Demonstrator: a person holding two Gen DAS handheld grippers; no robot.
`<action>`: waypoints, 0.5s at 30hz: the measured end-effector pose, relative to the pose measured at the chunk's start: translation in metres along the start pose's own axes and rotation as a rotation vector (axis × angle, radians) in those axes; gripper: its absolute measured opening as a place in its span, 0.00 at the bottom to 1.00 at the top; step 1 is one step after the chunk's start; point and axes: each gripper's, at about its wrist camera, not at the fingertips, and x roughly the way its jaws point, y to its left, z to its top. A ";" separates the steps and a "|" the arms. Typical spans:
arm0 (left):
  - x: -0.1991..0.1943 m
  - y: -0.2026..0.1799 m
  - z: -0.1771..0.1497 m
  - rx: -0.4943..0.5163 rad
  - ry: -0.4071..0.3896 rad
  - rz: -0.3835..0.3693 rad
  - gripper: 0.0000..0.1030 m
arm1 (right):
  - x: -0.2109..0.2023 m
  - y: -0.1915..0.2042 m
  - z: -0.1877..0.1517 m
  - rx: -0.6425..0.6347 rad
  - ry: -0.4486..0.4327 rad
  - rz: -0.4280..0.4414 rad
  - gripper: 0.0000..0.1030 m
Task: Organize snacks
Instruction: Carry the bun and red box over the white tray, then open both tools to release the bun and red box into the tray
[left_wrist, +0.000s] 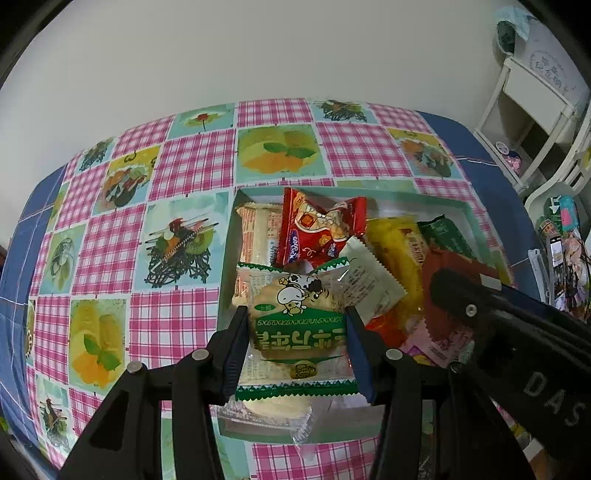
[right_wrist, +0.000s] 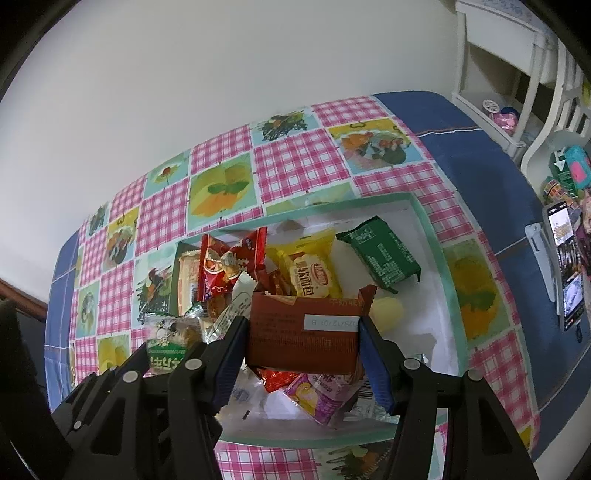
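Mid-sort: left gripper (left_wrist: 297, 341) clamping green cow-print packet (left_wrist: 299, 328) between jaws, right gripper (right_wrist: 303, 341) clamping brown packet (right_wrist: 304, 332), both hovering over box (right_wrist: 452, 291). Next: placing each beside matching snacks.

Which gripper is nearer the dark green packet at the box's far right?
Right. The right gripper, holding a brown packet, sits just in front of the green packet; the left gripper works the box's opposite side.

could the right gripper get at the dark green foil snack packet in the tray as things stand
Probably not yet. The right gripper is shut on a brown paper-look snack packet, so its jaws are full. The dark green foil snack packet itself lies uncovered on top, in the white tray.
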 end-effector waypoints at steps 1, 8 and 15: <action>0.002 0.001 0.000 -0.003 0.001 0.001 0.50 | 0.000 0.000 0.000 0.002 -0.001 0.001 0.61; 0.013 0.006 0.003 -0.014 0.012 0.008 0.50 | 0.013 -0.002 0.000 0.022 0.022 0.014 0.61; 0.019 0.006 0.006 -0.006 0.004 0.016 0.50 | 0.021 0.003 0.003 0.015 0.023 0.017 0.61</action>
